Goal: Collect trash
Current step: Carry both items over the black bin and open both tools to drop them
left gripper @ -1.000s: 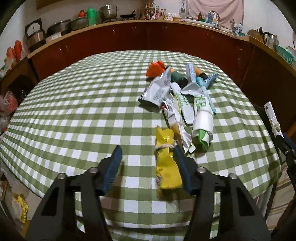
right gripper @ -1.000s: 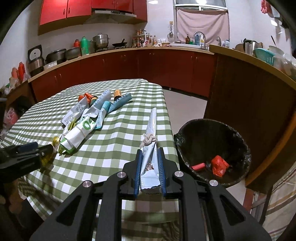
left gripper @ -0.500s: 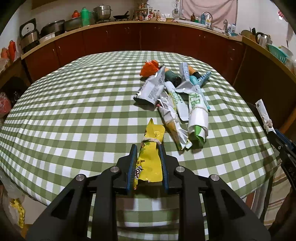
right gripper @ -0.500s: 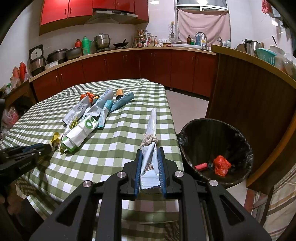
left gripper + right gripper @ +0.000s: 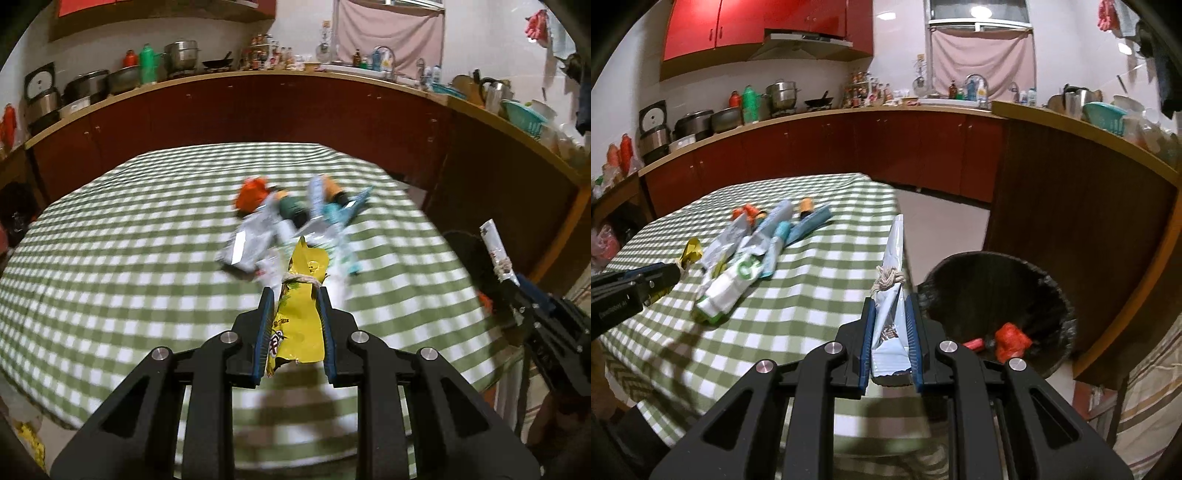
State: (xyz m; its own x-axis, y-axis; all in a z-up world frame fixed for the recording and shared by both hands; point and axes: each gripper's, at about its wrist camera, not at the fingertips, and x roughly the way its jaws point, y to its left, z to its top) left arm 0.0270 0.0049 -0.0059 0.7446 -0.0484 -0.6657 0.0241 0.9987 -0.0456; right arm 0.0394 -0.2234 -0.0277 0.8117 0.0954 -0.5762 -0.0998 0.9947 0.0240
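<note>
Our left gripper (image 5: 293, 295) clenches a crinkly yellow wrapper (image 5: 299, 325) tied with string; our right gripper (image 5: 890, 306) grips a glossy pale-blue wrapper (image 5: 891, 295).

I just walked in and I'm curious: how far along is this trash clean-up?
Started, far from finished. Done: two red scraps lie in the black bin. In hand: the left gripper clamps a yellow wrapper, the right gripper a pale blue one, neither dropped yet. Left: a pile of wrappers on the checked table.
</note>
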